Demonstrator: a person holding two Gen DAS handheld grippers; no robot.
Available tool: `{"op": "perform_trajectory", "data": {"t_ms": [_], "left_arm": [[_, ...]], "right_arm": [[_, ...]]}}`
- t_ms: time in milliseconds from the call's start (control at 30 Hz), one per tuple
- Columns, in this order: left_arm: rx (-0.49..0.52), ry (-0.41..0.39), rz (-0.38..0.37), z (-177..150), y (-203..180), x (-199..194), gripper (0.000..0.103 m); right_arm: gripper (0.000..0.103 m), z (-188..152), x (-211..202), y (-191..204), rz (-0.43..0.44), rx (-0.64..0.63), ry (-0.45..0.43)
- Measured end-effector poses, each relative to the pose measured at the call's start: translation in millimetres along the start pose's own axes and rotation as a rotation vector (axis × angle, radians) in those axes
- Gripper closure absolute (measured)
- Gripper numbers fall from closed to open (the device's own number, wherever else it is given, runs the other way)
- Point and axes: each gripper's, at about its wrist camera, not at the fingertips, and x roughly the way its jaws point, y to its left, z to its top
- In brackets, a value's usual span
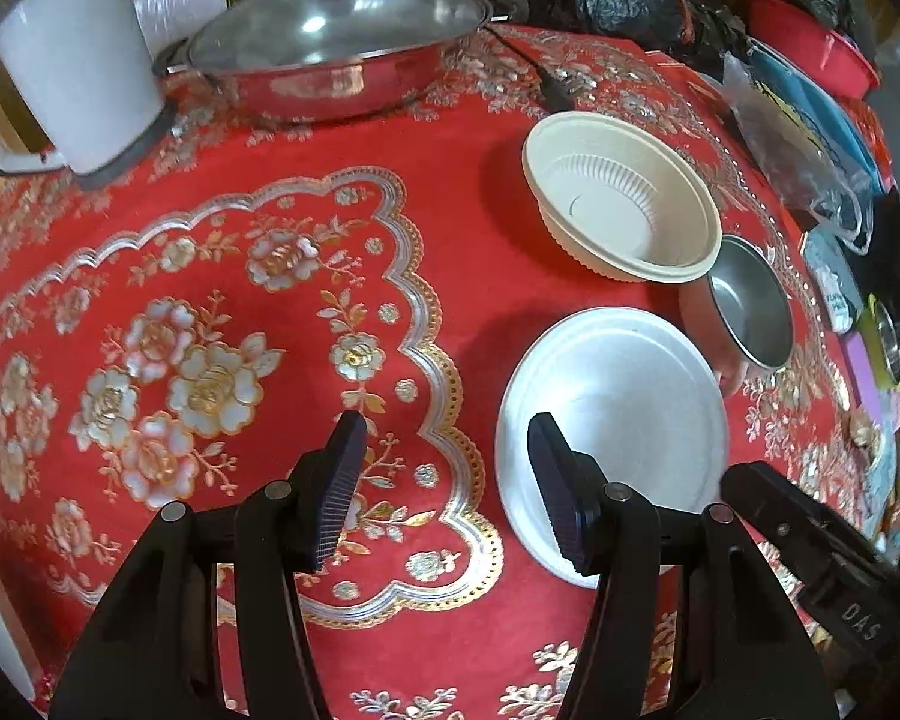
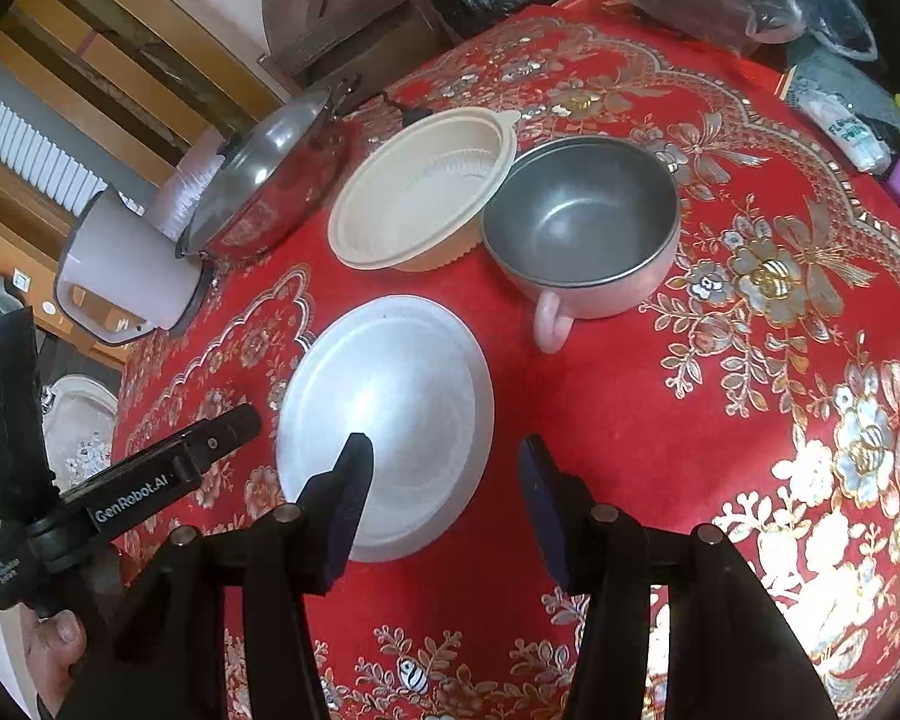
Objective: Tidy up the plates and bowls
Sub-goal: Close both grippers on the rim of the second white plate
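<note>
Judged from how things lie, the sorting has hardly begun; nothing is stacked or nested yet. Three task pieces sit apart on the red flowered counter (image 2: 660, 432): a white plate (image 2: 390, 420) nearest, a cream ribbed bowl (image 2: 420, 192) beyond it, and a pink-sided metal bowl (image 2: 588, 222) with a small handle to the right of the cream one, their rims touching or all but touching; the plate stands clear of both.

The left claw (image 1: 447, 480) hangs half open above the plate's left edge with nothing between its pads; one pad lies over the plate, the other over bare cloth. The right claw (image 2: 444, 498) is likewise about half open and empty, straddling the plate's near right rim; whether either pad touches the plate I cannot tell.

So both claws seem set on the plate as a first piece; probably it must be lifted or slid, then the two bowls nested or lined up. All of that remains.

At the far left a lidded steel pan (image 1: 336, 42) and a white jug (image 1: 72, 60) stand aside; bags and clutter crowd the far right edge.
</note>
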Motion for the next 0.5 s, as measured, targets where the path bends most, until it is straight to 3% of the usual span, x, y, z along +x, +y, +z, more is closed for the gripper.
{"op": "perform_trajectory", "data": {"t_ms": [367, 500], "left_arm": [[-0.017, 0.088, -0.037, 2, -9, 30, 0.047], [-0.006, 0.127, -0.026, 2, -13, 42, 0.047]], "right_arm": [[0.052, 7, 29, -8, 0.015, 0.028, 0.071], [0.053, 8, 32, -12, 0.045, 0.032, 0.056]]}}
